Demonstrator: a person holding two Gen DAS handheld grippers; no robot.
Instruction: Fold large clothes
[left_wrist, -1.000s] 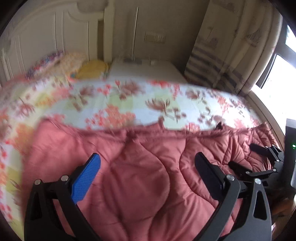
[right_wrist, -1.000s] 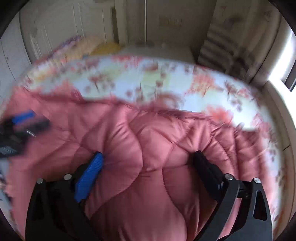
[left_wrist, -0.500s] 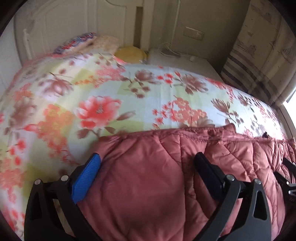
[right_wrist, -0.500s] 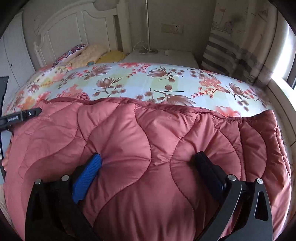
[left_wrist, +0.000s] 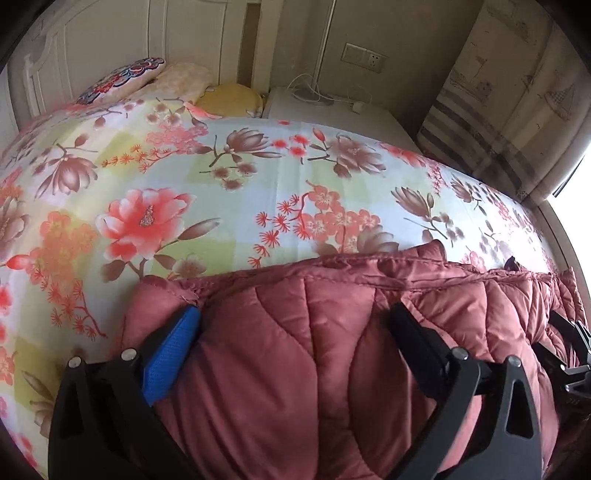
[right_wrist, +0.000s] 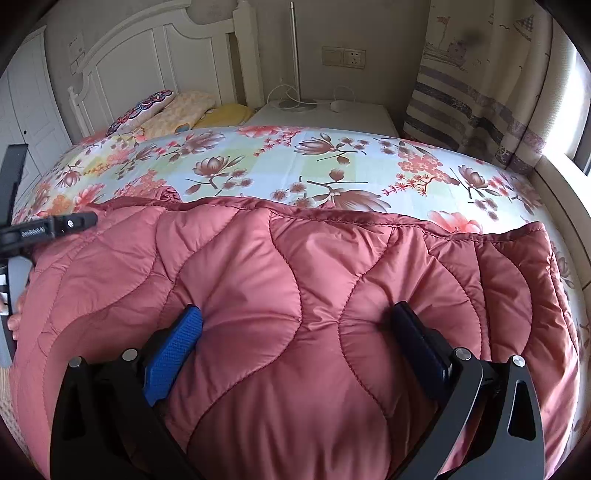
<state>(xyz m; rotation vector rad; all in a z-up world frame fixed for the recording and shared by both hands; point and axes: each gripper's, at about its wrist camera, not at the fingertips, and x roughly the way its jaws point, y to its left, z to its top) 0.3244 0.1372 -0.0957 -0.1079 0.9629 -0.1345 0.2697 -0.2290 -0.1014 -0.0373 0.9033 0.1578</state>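
Across the floral bedsheet (right_wrist: 332, 166) lies a quilted pink coat (right_wrist: 277, 295).

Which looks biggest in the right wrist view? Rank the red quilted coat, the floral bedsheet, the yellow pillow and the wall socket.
1. red quilted coat, though it lies nearest the camera
2. floral bedsheet
3. yellow pillow
4. wall socket

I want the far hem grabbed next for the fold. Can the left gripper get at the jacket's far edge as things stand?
Probably yes. The left gripper sits on the quilted jacket, jaws open, with the far hem just ahead and only bare floral bedsheet beyond it; nothing lies between.
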